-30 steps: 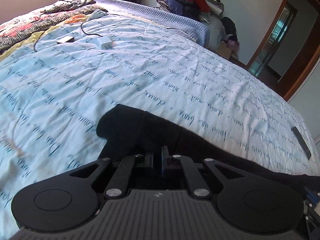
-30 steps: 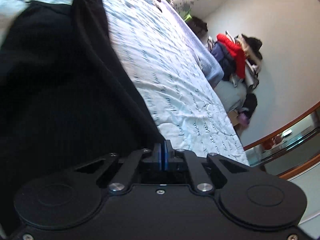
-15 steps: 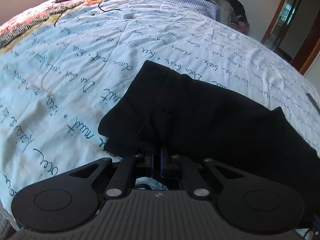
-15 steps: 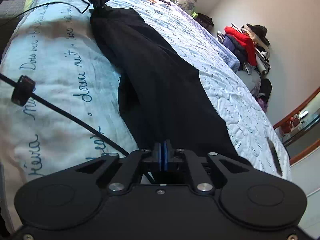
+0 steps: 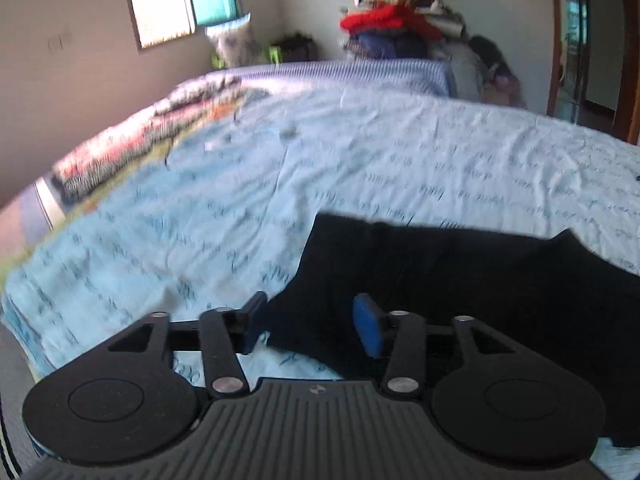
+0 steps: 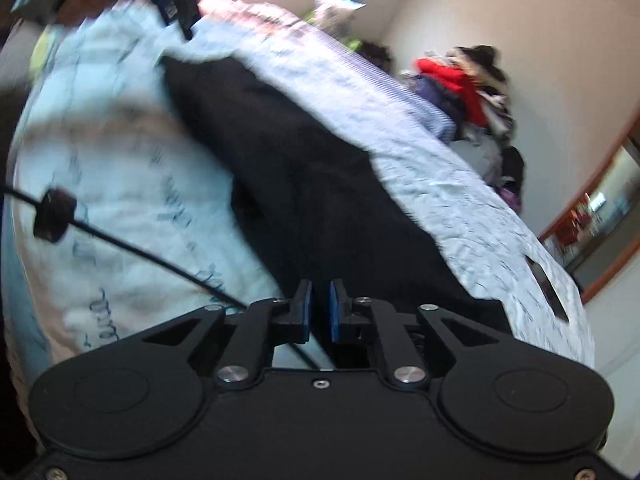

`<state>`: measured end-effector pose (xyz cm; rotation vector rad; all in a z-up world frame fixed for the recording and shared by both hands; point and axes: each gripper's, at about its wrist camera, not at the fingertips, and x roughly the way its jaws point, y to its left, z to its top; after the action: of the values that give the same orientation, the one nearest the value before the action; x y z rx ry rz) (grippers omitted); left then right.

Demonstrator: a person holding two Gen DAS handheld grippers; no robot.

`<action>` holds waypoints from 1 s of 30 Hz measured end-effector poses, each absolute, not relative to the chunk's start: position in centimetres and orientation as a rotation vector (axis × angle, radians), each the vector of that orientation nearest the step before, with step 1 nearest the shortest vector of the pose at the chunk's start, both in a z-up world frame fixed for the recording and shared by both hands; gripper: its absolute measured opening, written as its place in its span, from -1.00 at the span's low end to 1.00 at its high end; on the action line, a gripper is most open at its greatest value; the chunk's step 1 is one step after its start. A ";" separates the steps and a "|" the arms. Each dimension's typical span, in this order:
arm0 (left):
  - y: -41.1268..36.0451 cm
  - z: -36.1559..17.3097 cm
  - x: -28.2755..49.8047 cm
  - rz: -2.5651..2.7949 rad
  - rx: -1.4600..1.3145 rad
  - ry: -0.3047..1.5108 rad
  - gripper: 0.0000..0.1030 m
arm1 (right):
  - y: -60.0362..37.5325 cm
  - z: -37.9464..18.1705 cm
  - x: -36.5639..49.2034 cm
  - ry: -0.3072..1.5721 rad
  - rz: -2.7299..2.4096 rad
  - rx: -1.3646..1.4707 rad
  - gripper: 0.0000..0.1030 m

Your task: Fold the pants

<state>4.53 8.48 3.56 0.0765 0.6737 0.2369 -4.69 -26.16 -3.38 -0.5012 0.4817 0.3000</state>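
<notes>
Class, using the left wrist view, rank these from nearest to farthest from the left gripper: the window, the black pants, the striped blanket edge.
1. Black pants, just ahead of the opening left gripper.
2. Striped blanket edge, across the bed.
3. Window, far wall, upper left.

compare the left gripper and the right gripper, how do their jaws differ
On the left gripper the jaws are opening and wide, pads clear of the black pants; on the right gripper they are almost shut, a thin slit. The left sits at the pants' corner, the right at their other end. Both have blue pads.
</notes>
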 end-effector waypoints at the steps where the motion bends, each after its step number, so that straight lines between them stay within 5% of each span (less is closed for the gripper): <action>1: 7.5 4.1 4.2 0.200 0.082 0.659 0.25 | -26.9 -3.5 -4.7 0.488 0.261 -0.477 -0.89; 5: 1.6 4.2 4.7 -0.068 0.093 0.707 0.32 | -28.8 -5.7 -4.5 0.605 0.183 -0.421 -0.89; 13: -11.0 -0.5 3.9 -0.439 0.242 0.779 0.32 | -38.7 -3.5 -6.2 0.507 -0.062 -0.076 -0.85; 16: -14.0 -3.2 3.8 -0.468 0.308 0.830 0.32 | -47.0 -3.9 -4.7 0.506 -0.210 0.237 -0.50; 23: -15.1 -5.0 1.8 -0.427 0.386 0.762 0.51 | -58.3 -7.3 -0.8 0.475 -0.205 0.851 -0.34; 27: -15.2 -5.1 1.7 -0.406 0.387 0.741 0.57 | -57.5 -5.1 4.0 0.453 -0.108 0.873 -0.23; 29: -15.4 -5.3 1.5 -0.389 0.394 0.727 0.61 | -57.0 -3.6 7.7 0.436 -0.014 0.836 0.22; 30: -15.5 -5.3 1.5 -0.383 0.399 0.718 0.62 | -56.6 -3.3 9.6 0.425 0.039 0.833 0.23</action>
<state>1.47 -15.48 -5.33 0.3987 0.7184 -0.3832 9.62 -56.60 -3.28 0.8327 0.4246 0.0392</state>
